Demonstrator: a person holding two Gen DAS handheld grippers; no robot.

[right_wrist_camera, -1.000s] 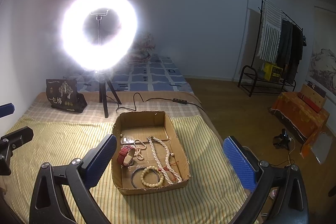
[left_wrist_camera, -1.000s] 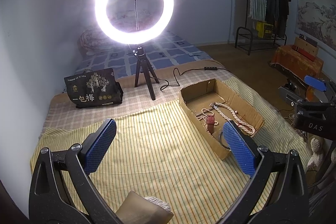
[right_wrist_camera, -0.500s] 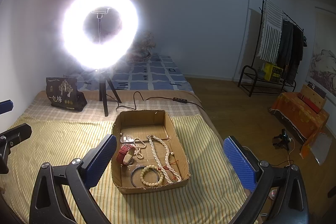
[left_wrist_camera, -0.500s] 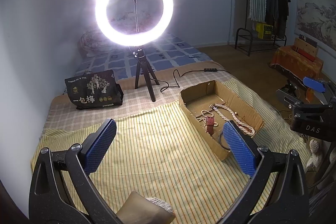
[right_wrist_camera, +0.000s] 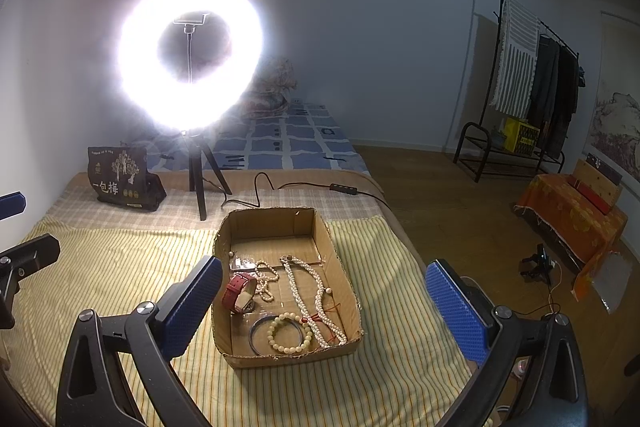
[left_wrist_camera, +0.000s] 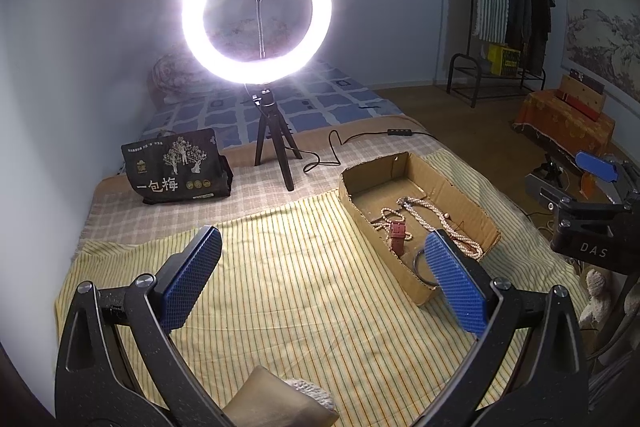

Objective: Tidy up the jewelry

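Blue-padded jaws, both units, spread wide and holding nothing.

Item 1. My right gripper [right_wrist_camera: 324, 311] hangs above the near end of the cardboard box [right_wrist_camera: 344, 275], its jaws straddling the tray without touching it.

Item 2. My left gripper [left_wrist_camera: 320, 279] hangs over bare striped cloth [left_wrist_camera: 280, 307], with the box off to its right.

Item 3. Contents, all in the near half of the box: a red-strapped watch [right_wrist_camera: 239, 291] against the left wall; a short pearl strand [right_wrist_camera: 266, 283] just beside it; a long pearl necklace [right_wrist_camera: 316, 299] running toward the near right corner, with a red thread at its lower end; a cream bead bracelet [right_wrist_camera: 290, 333] overlapping a thin dark bangle [right_wrist_camera: 256, 331] at the near wall. The far half of the box is bare.

Item 4. Surroundings: bed surface; ring light [left_wrist_camera: 256, 13] on a tripod at the far edge, cable trailing; black printed bag [left_wrist_camera: 174, 173] toward the far left corner.

Hazards, as I judge them: the strands lie touching, so lifting one may drag its neighbour. The bracelet and bangle overlap, and a pinch there could take both. The box is light and may slide on the cloth if a pad catches its wall. Glare from the ring light washes out the right view's far side.
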